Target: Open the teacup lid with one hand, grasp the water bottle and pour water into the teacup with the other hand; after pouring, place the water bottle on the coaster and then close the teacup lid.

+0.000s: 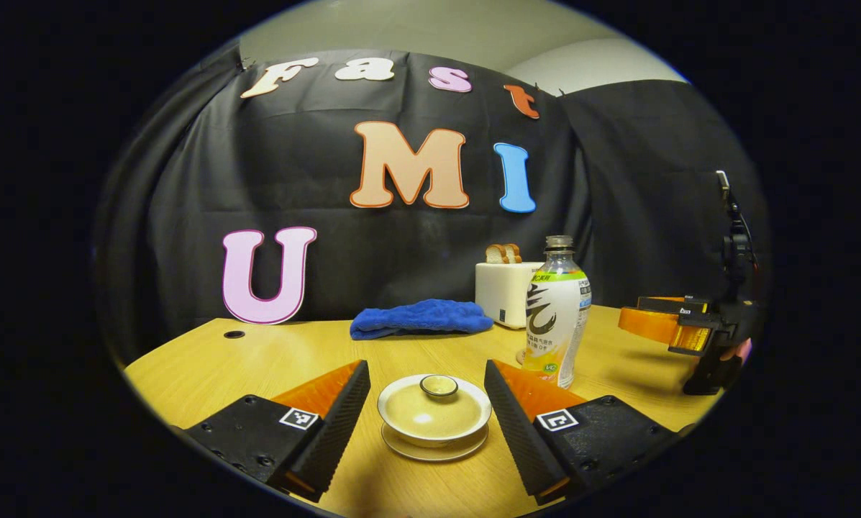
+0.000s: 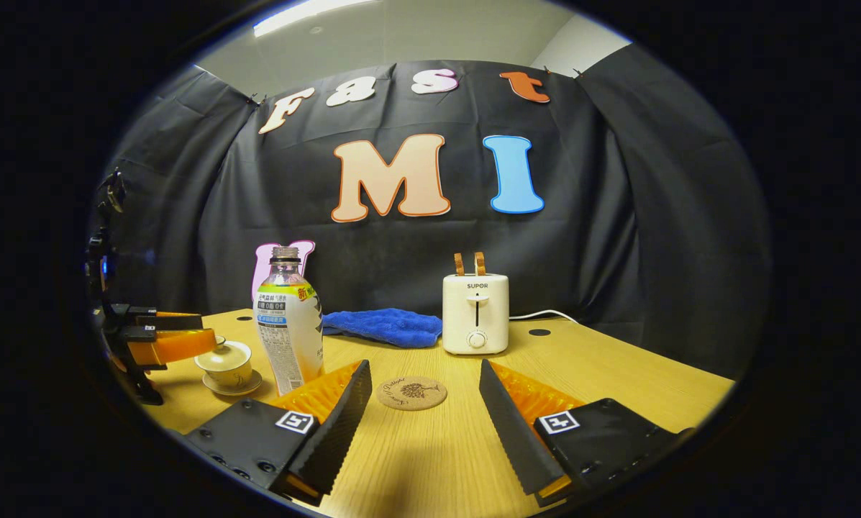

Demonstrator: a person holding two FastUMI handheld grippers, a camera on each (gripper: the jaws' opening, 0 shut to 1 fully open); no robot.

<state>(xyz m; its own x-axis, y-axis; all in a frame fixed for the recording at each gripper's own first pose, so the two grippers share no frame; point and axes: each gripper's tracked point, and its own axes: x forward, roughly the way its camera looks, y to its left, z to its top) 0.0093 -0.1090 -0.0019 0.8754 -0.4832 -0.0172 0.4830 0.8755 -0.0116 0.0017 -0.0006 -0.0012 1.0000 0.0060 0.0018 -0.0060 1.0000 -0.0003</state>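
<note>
A cream teacup [image 1: 434, 417] with its lid [image 1: 438, 386] on stands on a saucer, between and just beyond my open left gripper's [image 1: 427, 392] fingers, untouched. The uncapped water bottle [image 1: 556, 311] stands upright behind it to the right. In the right gripper view the bottle [image 2: 288, 329] stands at left, the lidded teacup [image 2: 227, 365] farther left, with the left gripper [image 2: 185, 334] beside it. A round cork coaster [image 2: 411, 393] lies between the fingers of my open right gripper [image 2: 424, 392], ahead of them. The right gripper [image 1: 635, 313] also shows at far right in the left gripper view.
A white toaster [image 2: 475, 312] holding toast slices stands at the back of the wooden table [image 2: 617, 374], its cord trailing right. A blue cloth [image 2: 383, 326] lies beside it. Black curtains close off the back and sides.
</note>
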